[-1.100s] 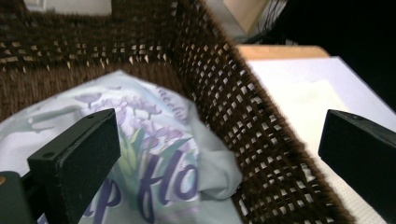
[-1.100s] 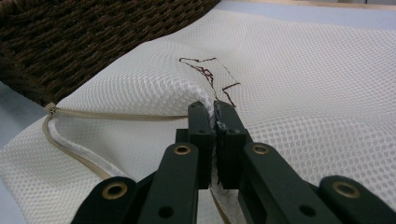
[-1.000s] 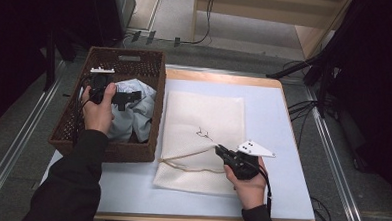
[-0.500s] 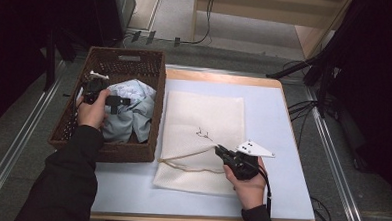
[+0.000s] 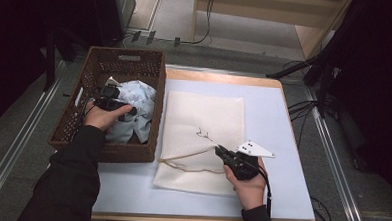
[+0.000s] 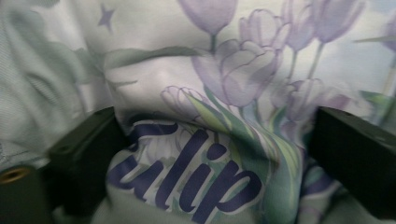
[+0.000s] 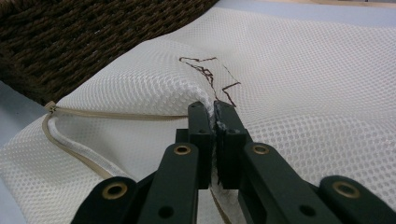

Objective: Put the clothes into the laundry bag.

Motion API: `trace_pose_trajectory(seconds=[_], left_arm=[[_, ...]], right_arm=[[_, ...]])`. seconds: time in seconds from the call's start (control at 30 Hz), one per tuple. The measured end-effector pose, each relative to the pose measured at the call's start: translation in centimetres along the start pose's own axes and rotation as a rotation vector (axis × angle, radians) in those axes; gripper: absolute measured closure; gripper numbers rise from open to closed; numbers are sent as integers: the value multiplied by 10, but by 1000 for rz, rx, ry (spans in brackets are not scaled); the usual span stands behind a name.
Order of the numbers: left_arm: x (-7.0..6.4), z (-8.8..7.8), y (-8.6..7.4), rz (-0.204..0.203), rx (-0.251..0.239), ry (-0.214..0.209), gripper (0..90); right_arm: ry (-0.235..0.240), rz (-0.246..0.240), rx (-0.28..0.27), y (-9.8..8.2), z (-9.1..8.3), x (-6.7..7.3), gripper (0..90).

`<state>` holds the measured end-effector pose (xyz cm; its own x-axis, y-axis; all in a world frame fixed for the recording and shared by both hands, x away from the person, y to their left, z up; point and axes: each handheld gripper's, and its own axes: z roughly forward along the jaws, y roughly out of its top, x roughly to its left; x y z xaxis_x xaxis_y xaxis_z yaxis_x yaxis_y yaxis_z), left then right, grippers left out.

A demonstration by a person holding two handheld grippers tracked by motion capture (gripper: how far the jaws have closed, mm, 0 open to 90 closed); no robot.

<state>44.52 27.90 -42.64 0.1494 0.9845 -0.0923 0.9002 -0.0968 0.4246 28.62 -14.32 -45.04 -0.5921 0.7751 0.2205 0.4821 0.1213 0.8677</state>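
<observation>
A pale blue cloth point(image 5: 137, 100) printed with purple tulips and the word "Tulip" point(image 6: 233, 70) lies bunched in a brown wicker basket point(image 5: 129, 55). My left gripper point(image 5: 109, 99) is pressed down into it. Its jaws point(image 6: 215, 140) stand wide apart with a bulge of cloth between them, and they have just been closing a little. A white mesh bag point(image 5: 204, 116) lies flat on the blue mat. My right gripper point(image 5: 221, 151) is shut on the raised mesh point(image 7: 303, 93) by the bag's beige zipper point(image 7: 116, 114), pinching a fold point(image 7: 213, 109).
The basket's woven wall point(image 7: 93, 42) stands right beside the bag's left edge. A dark thread mark point(image 5: 203, 134) sits on the bag's top. The blue mat point(image 5: 273, 119) covers the wooden table. Cables and stands lie on the floor beyond the far edge.
My left hand has sunk lower into the basket, onto the tulip cloth. The right hand and the mesh bag have stayed where they were.
</observation>
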Motion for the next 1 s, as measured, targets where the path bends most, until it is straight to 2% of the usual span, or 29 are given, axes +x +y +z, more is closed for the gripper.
trace_pose_trajectory(seconds=[0.03,0.07,0.1,0.13,0.2,0.27,0.3,0.33,0.37,0.4,0.43,0.47,0.53,0.6,0.63,0.67,0.73,0.8,0.87,0.93,0.97,1.0], left_arm=[[-3,-2,0,11,-3,3,157],[-4,-4,0,17,1,-21,285],[-5,-5,0,2,8,-64,428],[-4,-5,0,-5,11,-92,527],[-4,-6,1,-9,17,-103,613],[-4,-9,2,-13,14,-248,666],[-7,-11,3,-8,-1,-346,681],[-11,-14,4,17,-21,-412,683],[-17,-18,6,54,-43,-425,681],[-17,-18,6,54,-43,-425,668],[-24,-20,7,118,-48,-363,629],[-25,-19,8,116,-53,-351,570],[-23,-19,9,82,-47,-354,365],[-22,-21,11,76,-44,-360,194],[-21,-22,12,67,-48,-342,74],[-21,-23,13,49,-56,-299,27],[-21,-22,15,31,-48,-196,22],[-24,-14,15,26,15,-109,16],[-26,-7,14,51,65,-129,16],[-32,0,11,108,126,-195,17],[-36,5,8,141,165,-205,17],[-41,9,5,186,171,-175,0]], right_arm=[[-1,-1,-1,0,0,0,875],[-3,-5,1,0,0,0,875],[-3,-3,2,0,1,1,875],[-4,-4,2,0,1,1,875],[-5,-6,3,0,1,1,875],[-5,-5,2,0,0,1,875],[-6,-6,2,0,1,1,875],[-5,-4,2,0,1,1,875],[-4,-3,2,0,1,1,875],[-4,-3,2,0,1,1,875],[-3,-2,3,0,1,1,875],[-2,-4,2,0,1,1,875],[-3,-4,1,0,1,1,875],[-3,-6,0,0,0,0,875],[-2,-2,-1,0,0,0,875],[-1,1,0,0,0,0,875],[-1,-2,2,0,0,0,875],[-2,-5,4,-1,1,0,875],[-2,-4,4,-1,1,0,875],[-1,-5,5,-1,1,0,875],[0,-6,4,-1,1,0,875],[0,-6,5,-1,2,0,875]])
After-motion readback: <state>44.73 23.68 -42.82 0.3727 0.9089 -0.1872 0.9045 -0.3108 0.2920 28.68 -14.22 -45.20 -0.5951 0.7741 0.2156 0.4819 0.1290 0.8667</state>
